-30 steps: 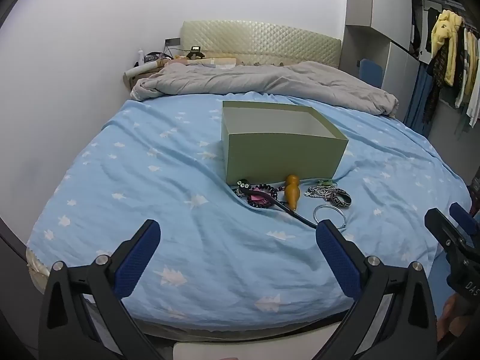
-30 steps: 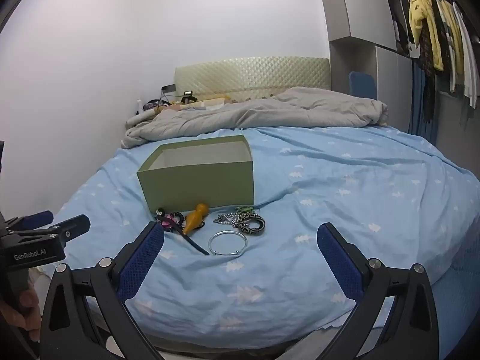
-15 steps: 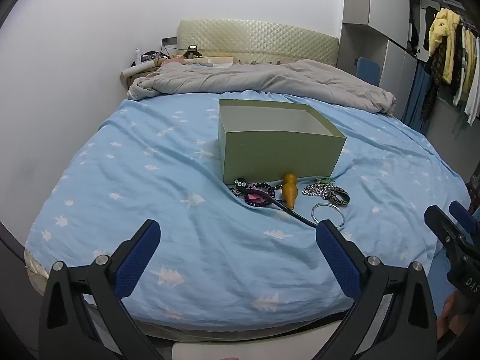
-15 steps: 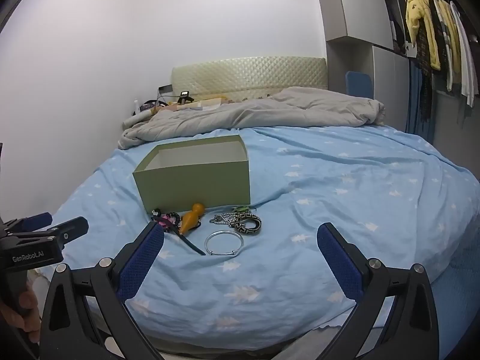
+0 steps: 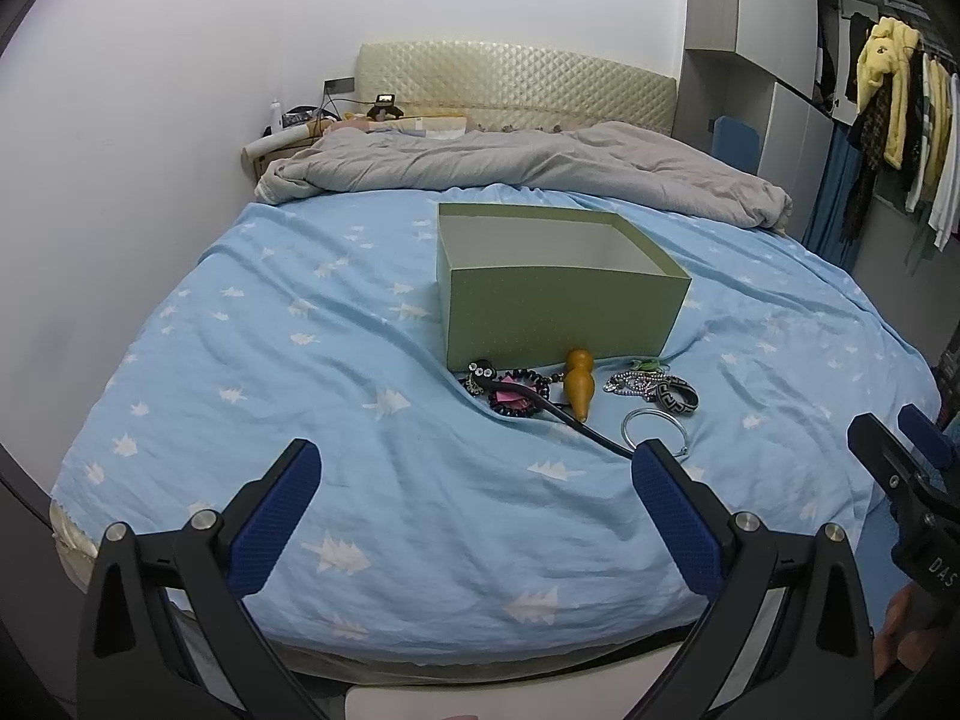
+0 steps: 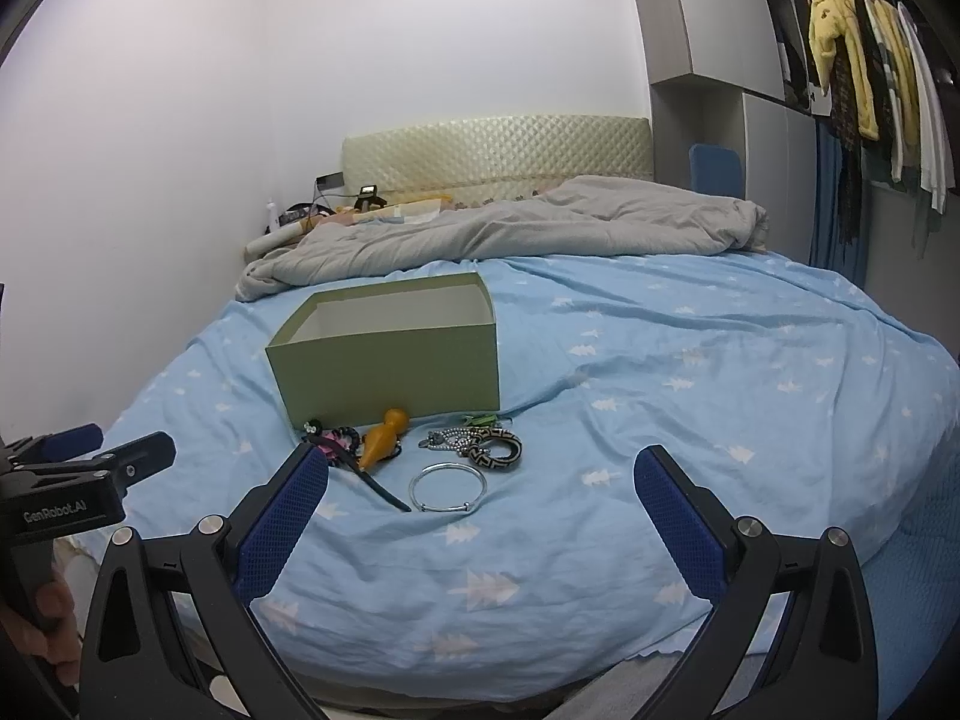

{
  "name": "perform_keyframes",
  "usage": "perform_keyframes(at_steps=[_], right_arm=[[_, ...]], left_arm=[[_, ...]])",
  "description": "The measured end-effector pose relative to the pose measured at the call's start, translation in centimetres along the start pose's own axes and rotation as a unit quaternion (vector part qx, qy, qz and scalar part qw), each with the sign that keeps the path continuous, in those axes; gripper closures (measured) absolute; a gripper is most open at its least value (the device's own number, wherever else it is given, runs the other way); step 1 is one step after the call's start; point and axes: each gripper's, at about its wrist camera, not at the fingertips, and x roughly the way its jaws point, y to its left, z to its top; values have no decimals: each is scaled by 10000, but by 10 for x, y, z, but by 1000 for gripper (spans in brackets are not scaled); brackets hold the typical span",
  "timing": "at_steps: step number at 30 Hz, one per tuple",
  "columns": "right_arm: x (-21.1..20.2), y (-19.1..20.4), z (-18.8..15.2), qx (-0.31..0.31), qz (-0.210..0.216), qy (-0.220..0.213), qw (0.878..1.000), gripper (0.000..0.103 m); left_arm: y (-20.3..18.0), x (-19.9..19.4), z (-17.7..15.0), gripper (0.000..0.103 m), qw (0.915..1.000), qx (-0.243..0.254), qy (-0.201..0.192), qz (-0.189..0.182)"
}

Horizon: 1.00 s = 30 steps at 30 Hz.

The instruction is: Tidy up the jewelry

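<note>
An open green box (image 5: 558, 306) (image 6: 390, 360) stands on the blue bed sheet. In front of it lie a yellow gourd pendant (image 5: 579, 384) (image 6: 381, 438), a dark bead bracelet with a black cord (image 5: 513, 396) (image 6: 336, 441), a silver bangle (image 5: 655, 427) (image 6: 447, 487), a patterned band (image 5: 675, 397) (image 6: 498, 450) and a beaded chain (image 5: 630, 385) (image 6: 447, 439). My left gripper (image 5: 474, 516) is open and empty, held near the bed's front edge. My right gripper (image 6: 480, 516) is open and empty, a little short of the bangle.
A grey duvet (image 5: 528, 165) is bunched at the head of the bed below a quilted headboard (image 5: 510, 81). A wardrobe with hanging clothes (image 6: 864, 78) stands at the right. A white wall (image 5: 120, 180) runs along the left side.
Both grippers have moved slightly, so the box and jewelry sit a little differently in view. Both stay open and empty. Nothing on the bed has moved.
</note>
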Motion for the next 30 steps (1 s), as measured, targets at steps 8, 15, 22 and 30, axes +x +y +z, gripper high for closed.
perform_keyframes(at_steps=[8,15,22,30], right_arm=[[1,1,1,28,15,9,10000,0],[1,-1,0,54,6,15,10000,0],[1,-5,-2,101,3,-2,9999,0],[2,-7,-3,123,-11,11,9999,0]], left_arm=[[0,-3,2,0,10000,5,19,-16],[0,-3,2,0,10000,7,34,-29],[-3,-4,1,0,10000,26,63,-61],[-4,-5,0,0,9999,41,94,-79]])
